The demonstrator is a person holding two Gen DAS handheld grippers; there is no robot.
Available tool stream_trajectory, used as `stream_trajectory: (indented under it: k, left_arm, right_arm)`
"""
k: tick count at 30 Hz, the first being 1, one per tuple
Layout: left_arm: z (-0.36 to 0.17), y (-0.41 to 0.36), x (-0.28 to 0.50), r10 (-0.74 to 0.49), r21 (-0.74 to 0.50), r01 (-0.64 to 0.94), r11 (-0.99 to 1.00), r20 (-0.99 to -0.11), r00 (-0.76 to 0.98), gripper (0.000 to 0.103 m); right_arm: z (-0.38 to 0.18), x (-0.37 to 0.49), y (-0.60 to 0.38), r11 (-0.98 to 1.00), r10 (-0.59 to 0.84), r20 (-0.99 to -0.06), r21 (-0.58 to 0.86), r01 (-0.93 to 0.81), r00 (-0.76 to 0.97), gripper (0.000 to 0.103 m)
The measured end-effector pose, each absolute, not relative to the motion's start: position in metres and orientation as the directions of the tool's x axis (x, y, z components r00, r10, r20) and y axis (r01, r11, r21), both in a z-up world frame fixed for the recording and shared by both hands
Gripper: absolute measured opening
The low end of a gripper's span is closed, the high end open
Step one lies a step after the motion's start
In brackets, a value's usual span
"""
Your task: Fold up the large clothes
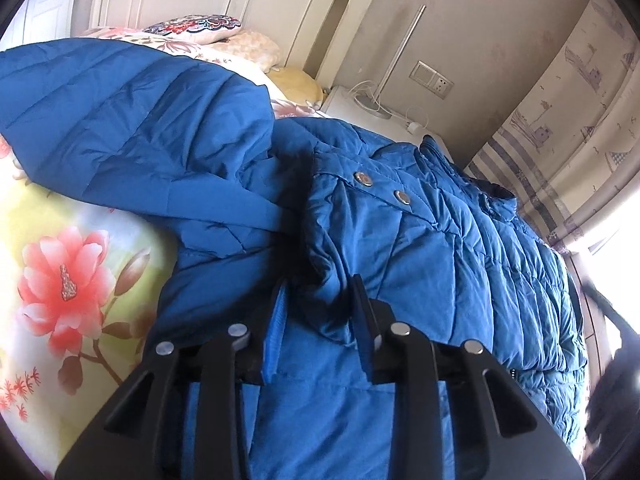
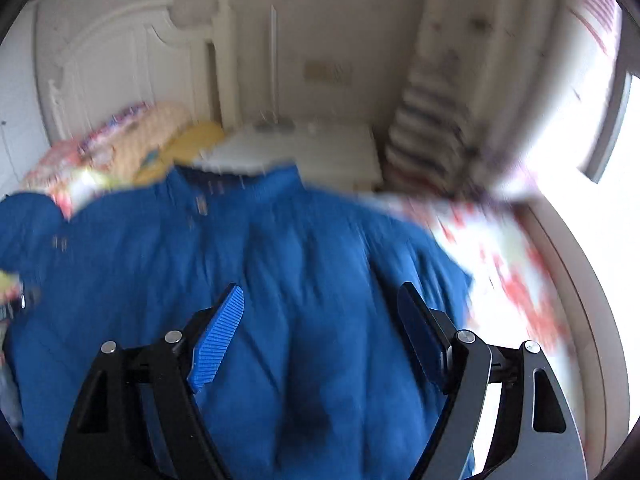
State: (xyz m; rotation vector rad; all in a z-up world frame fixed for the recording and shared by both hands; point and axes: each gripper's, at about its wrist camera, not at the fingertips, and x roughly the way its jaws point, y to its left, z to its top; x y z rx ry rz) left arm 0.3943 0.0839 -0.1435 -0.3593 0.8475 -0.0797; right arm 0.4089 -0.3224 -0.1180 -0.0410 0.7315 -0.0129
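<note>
A large blue quilted jacket [image 1: 420, 240] lies on a bed with a floral sheet [image 1: 60, 264]. One sleeve [image 1: 132, 120] stretches to the left. Two metal snaps [image 1: 382, 186] show near its front. My left gripper [image 1: 318, 304] is low over the jacket, its fingers [image 1: 276, 336] partly closed around a raised fold of blue fabric. In the blurred right wrist view the jacket [image 2: 280, 280] fills the middle, collar [image 2: 240, 180] at the far end. My right gripper [image 2: 320, 320] is open and empty just above the jacket.
White headboard [image 1: 280, 12] and pillows [image 1: 208, 32] at the bed's far end. A white nightstand [image 1: 372, 112] with a lamp stands beside it. Striped curtain [image 1: 560, 120] and bright window at right. Floral sheet [image 2: 500, 264] shows right of the jacket.
</note>
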Motion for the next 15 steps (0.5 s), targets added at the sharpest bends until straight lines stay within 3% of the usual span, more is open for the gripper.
stream_trajectory:
  k: [4,9,12,15]
  left_arm:
    - [-0.145,0.087,0.394,-0.23,-0.367,-0.073,0.928,-0.714,0.662,0.035]
    - [-0.145,0.082,0.397,-0.237,-0.356,-0.051,0.933,-0.715,0.658,0.046]
    - [-0.144,0.08,0.396,-0.241,-0.354,-0.04,0.934,-0.712,0.659,0.052]
    - [-0.144,0.081,0.397,-0.254,-0.371,-0.039,0.928,-0.706,0.66,0.053]
  right_arm:
    - [-0.168,0.471,-0.333,0.999,-0.007,-0.814,0.016,0.034,0.581,0.081]
    - [-0.148,0.445,-0.319,0.996,0.026,-0.771,0.073,0.047,0.636,0.082]
    - [-0.134,0.406,-0.29,0.995,0.098,-0.721,0.088,-0.05,0.686,0.085]
    - [-0.149,0.385,-0.249,0.984,0.115,-0.754,-0.003,-0.179,0.647,0.087]
